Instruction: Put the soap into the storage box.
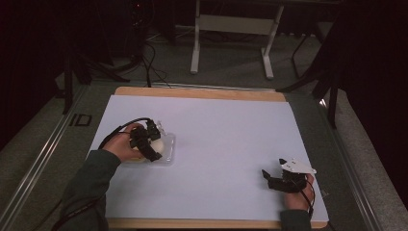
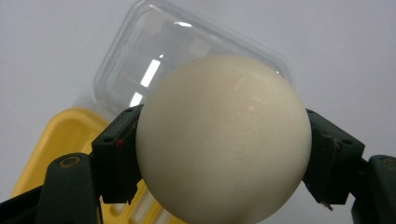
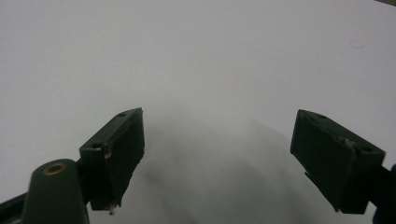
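The cream ball (image 2: 223, 140) sits pinched between the left gripper's (image 1: 146, 139) jaws, just above the clear tray (image 2: 140, 60) and the yellow tray (image 2: 65, 135) on the white sheet (image 1: 216, 139). Well right of the clear tray, the right gripper (image 3: 217, 154) rests with its jaws spread, nothing between them.

Smooth matt ball (image 2: 224, 140), glossy clear-plastic tray (image 2: 140, 60)

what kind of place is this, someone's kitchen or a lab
Most likely a lab or recording room, not a kitchen. A board under a plain white sheet serves as the table, dark curtains hang around it, and cables trail over grey floor by a white desk frame.
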`<action>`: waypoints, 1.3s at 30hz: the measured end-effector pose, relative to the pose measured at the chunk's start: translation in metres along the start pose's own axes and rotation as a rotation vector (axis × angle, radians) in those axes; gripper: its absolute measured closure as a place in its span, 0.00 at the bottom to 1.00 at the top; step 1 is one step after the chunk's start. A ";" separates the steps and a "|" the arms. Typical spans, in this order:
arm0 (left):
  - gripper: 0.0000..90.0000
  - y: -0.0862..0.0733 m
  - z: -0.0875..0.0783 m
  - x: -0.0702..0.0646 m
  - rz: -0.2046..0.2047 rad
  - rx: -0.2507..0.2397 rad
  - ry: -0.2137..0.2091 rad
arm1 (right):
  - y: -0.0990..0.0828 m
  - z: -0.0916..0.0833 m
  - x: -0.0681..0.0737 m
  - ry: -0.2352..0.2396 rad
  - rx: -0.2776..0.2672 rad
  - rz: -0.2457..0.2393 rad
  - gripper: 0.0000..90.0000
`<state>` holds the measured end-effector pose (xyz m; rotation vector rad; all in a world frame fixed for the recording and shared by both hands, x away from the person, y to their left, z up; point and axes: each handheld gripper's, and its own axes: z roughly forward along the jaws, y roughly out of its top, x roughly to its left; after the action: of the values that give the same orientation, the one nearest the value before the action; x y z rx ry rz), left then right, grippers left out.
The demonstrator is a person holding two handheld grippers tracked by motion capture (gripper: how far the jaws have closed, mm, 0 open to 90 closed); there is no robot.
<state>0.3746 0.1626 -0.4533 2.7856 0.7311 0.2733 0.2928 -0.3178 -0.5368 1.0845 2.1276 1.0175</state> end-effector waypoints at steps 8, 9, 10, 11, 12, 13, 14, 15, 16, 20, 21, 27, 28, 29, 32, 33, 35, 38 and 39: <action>0.28 -0.005 -0.001 0.006 -0.051 0.007 0.012 | 0.000 0.000 0.000 -0.001 0.000 0.000 0.19; 0.28 -0.005 -0.001 0.007 -0.055 0.006 0.014 | 0.000 0.000 0.000 -0.001 0.000 0.000 0.19; 0.28 -0.006 -0.001 0.008 -0.059 0.006 0.015 | 0.000 0.000 0.000 -0.001 0.000 0.000 0.19; 0.28 -0.006 -0.001 0.008 -0.059 0.006 0.015 | 0.000 0.000 0.000 -0.001 0.000 0.000 0.19; 0.28 -0.007 -0.001 0.009 -0.072 0.010 0.019 | 0.000 0.000 0.000 0.000 0.001 0.000 0.19; 0.28 -0.007 -0.001 0.009 -0.072 0.010 0.019 | 0.000 0.000 0.000 -0.001 0.000 -0.001 0.19; 0.28 -0.008 -0.001 0.010 -0.083 0.012 0.030 | 0.000 0.000 0.000 -0.001 0.001 -0.002 0.19; 0.28 -0.008 -0.001 0.011 -0.091 0.019 0.033 | 0.000 0.000 0.000 -0.001 0.000 -0.001 0.19; 0.28 -0.008 -0.001 0.011 -0.100 0.020 0.037 | 0.000 0.000 0.000 -0.001 0.000 -0.001 0.19; 0.28 -0.010 -0.001 0.014 -0.113 0.022 0.042 | 0.000 0.000 0.000 -0.001 0.000 -0.002 0.19; 0.28 -0.010 0.000 0.014 -0.118 0.023 0.043 | 0.000 0.000 0.000 -0.001 0.000 -0.002 0.19; 0.28 -0.013 0.002 0.018 -0.161 0.037 0.050 | 0.000 0.000 0.000 -0.002 0.000 -0.001 0.19; 0.28 -0.014 0.002 0.018 -0.166 0.037 0.051 | 0.000 0.000 0.000 -0.002 0.000 -0.002 0.19; 0.28 -0.014 0.002 0.019 -0.170 0.037 0.052 | 0.000 0.000 0.000 -0.002 0.000 -0.003 0.19; 0.28 -0.016 0.001 0.021 -0.178 0.039 0.054 | 0.000 0.000 0.000 -0.002 0.000 -0.002 0.19; 0.28 -0.017 0.001 0.021 -0.183 0.040 0.055 | 0.000 0.000 0.000 -0.002 0.000 -0.003 0.19; 0.28 -0.018 0.001 0.022 -0.187 0.040 0.057 | 0.000 0.000 0.000 -0.002 0.000 -0.003 0.19; 0.28 -0.020 0.001 0.025 -0.214 0.047 0.060 | 0.000 0.000 0.000 -0.002 0.000 -0.003 0.19; 0.28 -0.021 0.001 0.026 -0.218 0.049 0.061 | 0.000 0.000 0.000 -0.002 -0.001 -0.002 0.19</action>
<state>0.3876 0.1935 -0.4572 2.7216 1.0604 0.3027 0.2927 -0.3176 -0.5368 1.0825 2.1263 1.0154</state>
